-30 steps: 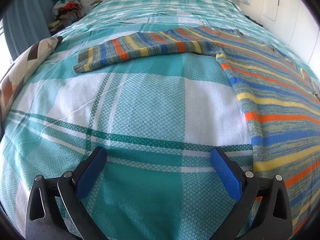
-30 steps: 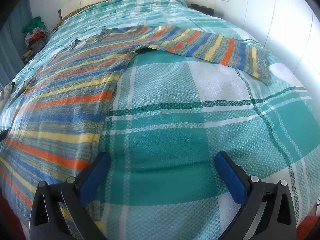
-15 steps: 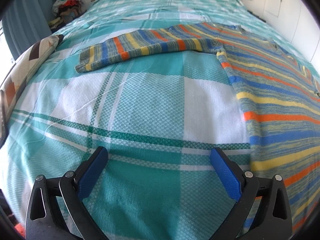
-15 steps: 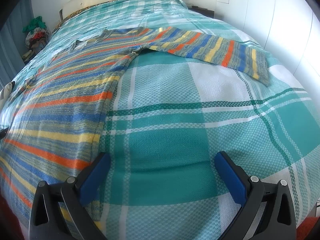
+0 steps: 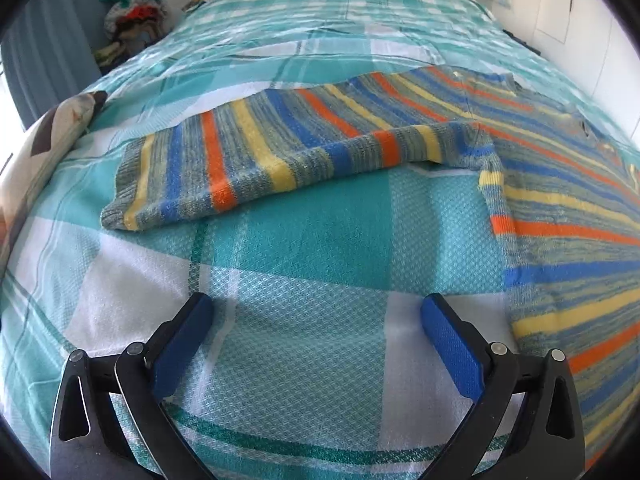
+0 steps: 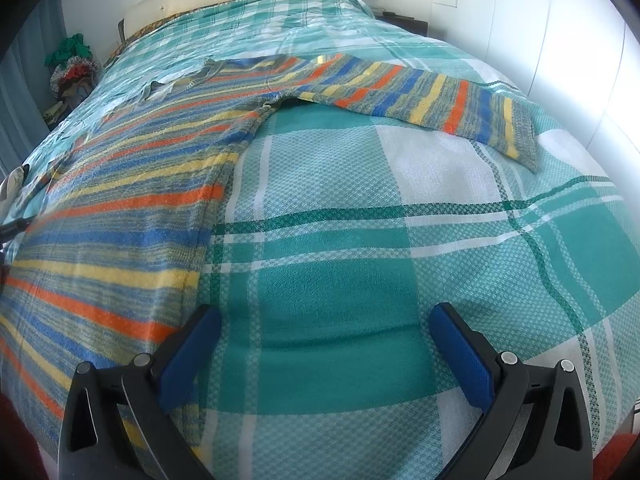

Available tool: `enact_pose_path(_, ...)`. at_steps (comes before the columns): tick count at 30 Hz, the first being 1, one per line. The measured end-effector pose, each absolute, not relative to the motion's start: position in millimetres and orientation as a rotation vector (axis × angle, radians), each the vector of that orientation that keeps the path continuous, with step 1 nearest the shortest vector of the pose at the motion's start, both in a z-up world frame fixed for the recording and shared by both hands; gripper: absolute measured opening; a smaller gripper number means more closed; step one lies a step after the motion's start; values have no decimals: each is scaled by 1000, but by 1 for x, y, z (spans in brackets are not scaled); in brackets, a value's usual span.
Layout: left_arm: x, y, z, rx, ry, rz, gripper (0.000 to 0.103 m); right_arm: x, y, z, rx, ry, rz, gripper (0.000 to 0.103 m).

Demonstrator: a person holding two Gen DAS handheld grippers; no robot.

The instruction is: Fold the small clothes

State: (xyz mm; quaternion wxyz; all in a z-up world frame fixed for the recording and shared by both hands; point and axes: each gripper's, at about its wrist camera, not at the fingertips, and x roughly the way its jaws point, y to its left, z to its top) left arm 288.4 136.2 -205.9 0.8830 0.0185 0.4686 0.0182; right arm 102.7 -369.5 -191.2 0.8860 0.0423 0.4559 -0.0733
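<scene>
Sweater [image 5: 560, 208]: flat, sleeves spread — unfolded.
Left gripper [image 5: 316, 312]: you've closed in on the left sleeve [image 5: 248, 156], jaws apart.
Right gripper [image 6: 324, 324]: jaws apart, hanging back.

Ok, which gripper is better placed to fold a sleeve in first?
Left, probably. The left gripper is open and faces its sleeve, which looms near; the right gripper, also open, sees its sleeve farther off.

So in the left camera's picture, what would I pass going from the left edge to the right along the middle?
Pillow → sweater sleeve → sweater body, all lying on the checked bedspread.
</scene>
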Motion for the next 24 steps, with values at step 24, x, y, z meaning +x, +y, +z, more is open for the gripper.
enact_pose_path(24,289,138,-207,31,975,34,103,106,-369,-191,89,950,-161,103)
